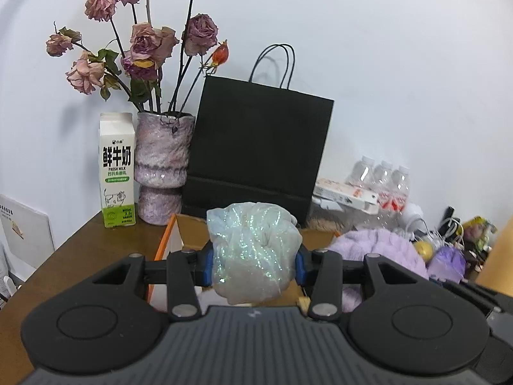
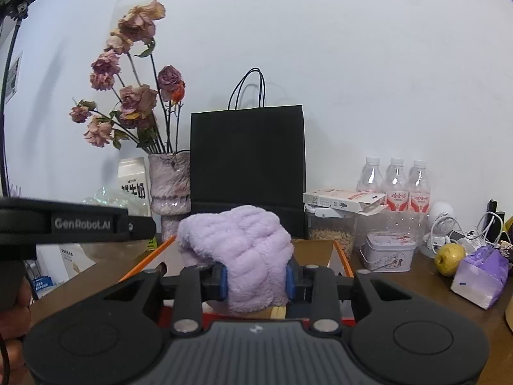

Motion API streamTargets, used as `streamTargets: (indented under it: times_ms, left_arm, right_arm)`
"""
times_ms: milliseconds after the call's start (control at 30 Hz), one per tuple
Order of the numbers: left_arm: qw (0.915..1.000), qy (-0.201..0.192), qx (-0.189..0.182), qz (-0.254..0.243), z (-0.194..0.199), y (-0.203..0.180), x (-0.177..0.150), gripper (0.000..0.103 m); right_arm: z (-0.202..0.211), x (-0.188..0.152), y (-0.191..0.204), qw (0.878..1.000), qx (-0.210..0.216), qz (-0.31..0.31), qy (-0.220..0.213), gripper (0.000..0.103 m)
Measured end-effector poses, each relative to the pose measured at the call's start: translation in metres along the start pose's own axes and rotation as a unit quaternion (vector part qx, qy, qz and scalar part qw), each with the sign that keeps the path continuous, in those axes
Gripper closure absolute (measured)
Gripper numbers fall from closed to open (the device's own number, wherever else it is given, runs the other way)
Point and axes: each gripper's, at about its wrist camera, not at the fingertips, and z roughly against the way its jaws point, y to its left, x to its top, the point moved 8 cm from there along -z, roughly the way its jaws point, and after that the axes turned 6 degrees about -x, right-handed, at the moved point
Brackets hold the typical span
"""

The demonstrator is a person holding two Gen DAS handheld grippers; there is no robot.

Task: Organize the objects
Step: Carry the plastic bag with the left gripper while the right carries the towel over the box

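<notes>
Left gripper (image 1: 254,264) clamping iridescent scrunchie (image 1: 253,253), right gripper (image 2: 256,277) clamping lilac fleece (image 2: 237,256), over cardboard box (image 1: 189,231) rim

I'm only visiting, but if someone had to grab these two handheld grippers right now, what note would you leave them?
Left gripper: shut on the shimmery sheer bundle, held above the open cardboard box.
Right gripper: shut on the fluffy purple cloth, also over the box.
Done: both soft items picked up.
Left: set each down in its place; which place, the views don't show. Desk clutter remains untouched.
</notes>
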Motion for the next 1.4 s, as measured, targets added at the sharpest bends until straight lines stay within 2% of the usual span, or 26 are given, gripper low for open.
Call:
streamTargets:
  times_ms: [733, 1100, 1400]
  left_arm:
    - [0.9989, 0.019, 0.042, 0.009, -0.084, 0.025, 0.012, 0.058]
    - [0.9964, 0.046, 0.072, -0.001, -0.124, 0.043, -0.001, 0.057]
    - [0.9946, 0.064, 0.08, -0.021, -0.143, 0.044, -0.014, 0.056]
  right_arm:
    - [-0.093, 0.007, -0.004, 1.0, -0.015, 0.005, 0.012, 0.072]
    - [-0.136, -0.007, -0.016, 0.999, -0.018, 0.002, 0.04, 0.072]
    - [-0.155, -0.017, -0.025, 0.998, -0.03, 0.009, 0.056, 0.072]
